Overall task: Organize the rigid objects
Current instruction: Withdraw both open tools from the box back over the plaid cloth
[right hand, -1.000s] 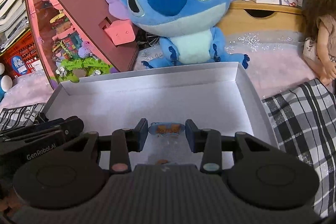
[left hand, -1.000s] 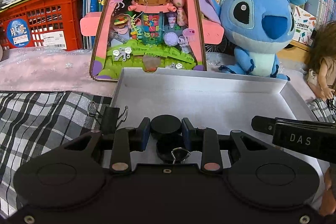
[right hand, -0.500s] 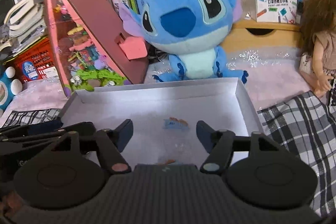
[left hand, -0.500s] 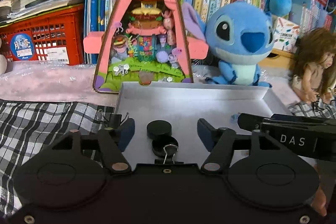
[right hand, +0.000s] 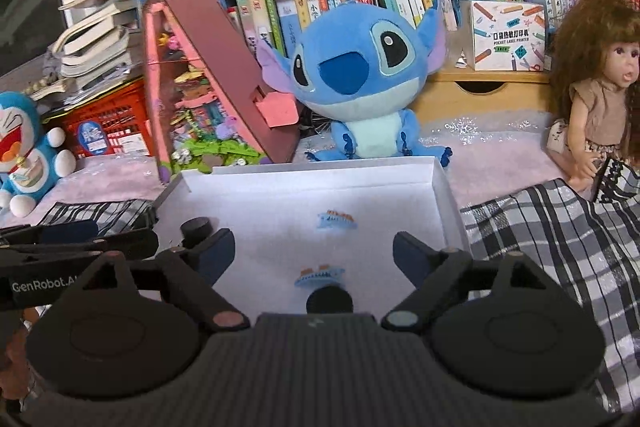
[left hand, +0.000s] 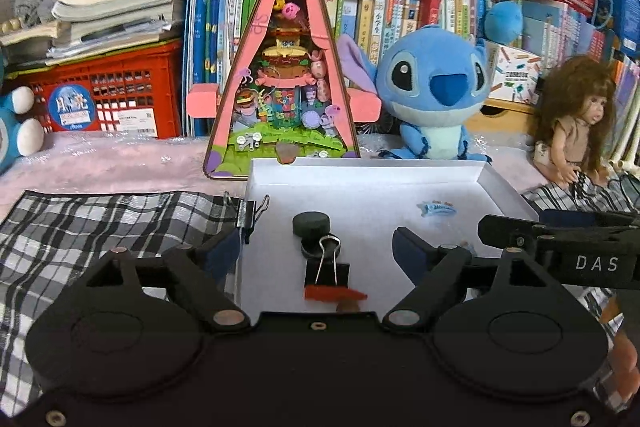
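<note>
A shallow white box (left hand: 360, 175) (right hand: 440, 195) lies on the checked cloth. In it lie a black round cap (left hand: 311, 223) (right hand: 195, 227), a black binder clip (left hand: 326, 269), a red piece (left hand: 334, 294), two blue hair clips (right hand: 337, 219) (right hand: 319, 275) and another black cap (right hand: 329, 299). One blue clip shows in the left wrist view (left hand: 436, 207). My left gripper (left hand: 316, 247) is open and empty above the box's near left part. My right gripper (right hand: 314, 249) is open and empty above the box's near side. Another binder clip (left hand: 250, 213) lies beside the box's left wall.
Behind the box stand a pink triangular toy house (left hand: 286, 87), a blue Stitch plush (left hand: 434, 95) (right hand: 360, 79) and a doll (right hand: 596, 95) at right. A red crate (left hand: 108, 99), books and a Doraemon plush (right hand: 24, 155) are at the left.
Both grippers opened and pulled back and up from the box. The left let go of the black cap, the right of a blue hair clip; both now lie in the box.
</note>
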Demonstrator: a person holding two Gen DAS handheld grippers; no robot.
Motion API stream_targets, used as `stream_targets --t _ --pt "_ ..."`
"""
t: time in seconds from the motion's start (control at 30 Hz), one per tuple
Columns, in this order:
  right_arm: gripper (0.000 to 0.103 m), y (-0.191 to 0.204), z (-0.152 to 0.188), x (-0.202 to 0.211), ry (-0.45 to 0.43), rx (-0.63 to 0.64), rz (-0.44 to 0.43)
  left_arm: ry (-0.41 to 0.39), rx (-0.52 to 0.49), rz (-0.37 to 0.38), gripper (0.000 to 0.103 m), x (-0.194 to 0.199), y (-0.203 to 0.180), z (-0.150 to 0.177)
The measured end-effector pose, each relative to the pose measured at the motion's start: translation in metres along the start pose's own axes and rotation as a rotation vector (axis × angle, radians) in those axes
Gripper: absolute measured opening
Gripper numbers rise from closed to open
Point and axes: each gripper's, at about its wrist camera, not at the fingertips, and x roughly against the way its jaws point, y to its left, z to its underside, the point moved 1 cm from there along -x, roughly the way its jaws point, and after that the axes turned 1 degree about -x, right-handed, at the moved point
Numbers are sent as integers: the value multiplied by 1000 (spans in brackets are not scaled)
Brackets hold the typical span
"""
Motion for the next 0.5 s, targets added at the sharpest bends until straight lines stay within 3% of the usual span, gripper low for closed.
stream_targets --t 0.27,0.5 --pt "96 5 15 26 -7 12 -39 -17 -34 14 83 31 -7 19" --pt "98 12 29 46 -21 27 -78 -10 -4 33 84 53 -4 39"
